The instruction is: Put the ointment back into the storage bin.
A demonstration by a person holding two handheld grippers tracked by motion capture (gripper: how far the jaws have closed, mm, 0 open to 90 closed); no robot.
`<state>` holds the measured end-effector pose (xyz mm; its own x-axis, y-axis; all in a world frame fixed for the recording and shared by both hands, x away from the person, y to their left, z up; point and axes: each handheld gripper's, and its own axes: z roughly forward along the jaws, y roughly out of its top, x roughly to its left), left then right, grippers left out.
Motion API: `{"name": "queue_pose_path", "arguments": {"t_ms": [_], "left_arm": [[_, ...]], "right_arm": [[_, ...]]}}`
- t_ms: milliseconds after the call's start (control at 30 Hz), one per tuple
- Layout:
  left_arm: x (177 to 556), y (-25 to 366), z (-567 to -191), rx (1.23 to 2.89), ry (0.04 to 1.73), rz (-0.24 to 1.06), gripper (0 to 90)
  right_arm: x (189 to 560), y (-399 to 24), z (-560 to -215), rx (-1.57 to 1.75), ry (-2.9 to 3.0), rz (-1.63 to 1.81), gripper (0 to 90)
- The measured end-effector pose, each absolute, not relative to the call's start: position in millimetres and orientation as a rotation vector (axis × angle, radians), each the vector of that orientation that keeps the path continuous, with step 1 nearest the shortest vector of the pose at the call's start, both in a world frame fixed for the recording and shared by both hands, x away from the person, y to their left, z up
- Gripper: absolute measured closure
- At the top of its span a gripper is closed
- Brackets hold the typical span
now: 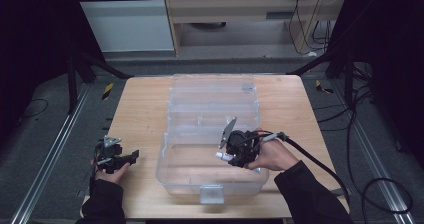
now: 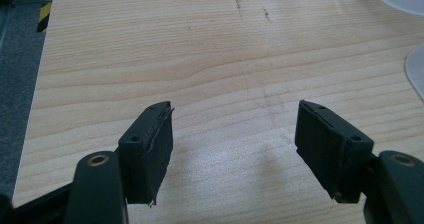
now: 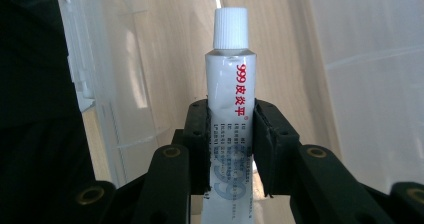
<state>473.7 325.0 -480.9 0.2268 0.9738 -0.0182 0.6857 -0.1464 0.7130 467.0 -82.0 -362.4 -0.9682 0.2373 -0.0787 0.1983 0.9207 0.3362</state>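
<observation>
A clear plastic storage box point(image 1: 172, 171) stands open in the middle of the wooden table point(image 1: 140, 114), its lid point(image 1: 212, 91) laid back behind it. My right gripper point(image 1: 227, 156) hovers over the box's right half, shut on a white ointment tube point(image 3: 230, 99) with red lettering and a ribbed white cap point(image 3: 231, 28). The tube's cap end point(image 1: 220, 155) points left in the high view. My left gripper point(image 1: 131, 156) rests near the table's front left, left of the box, open with bare wood between its pads point(image 2: 152, 144).
The box has a latch tab point(image 1: 211, 194) on its front wall near the table's front edge. Dark floor, metal rails point(image 1: 47, 161) and cables point(image 1: 360, 184) surround the table. A pale cabinet point(image 1: 250, 19) stands beyond the far edge.
</observation>
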Motion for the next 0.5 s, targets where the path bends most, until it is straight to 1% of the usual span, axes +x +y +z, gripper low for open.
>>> {"name": "queue_pose_path", "arguments": {"t_ms": [500], "left_arm": [[474, 325, -481, 1.906, 1.522, 0.618, 31.5]], "right_arm": [[474, -75, -398, 0.206, 3.048, 0.424, 69.7]]}}
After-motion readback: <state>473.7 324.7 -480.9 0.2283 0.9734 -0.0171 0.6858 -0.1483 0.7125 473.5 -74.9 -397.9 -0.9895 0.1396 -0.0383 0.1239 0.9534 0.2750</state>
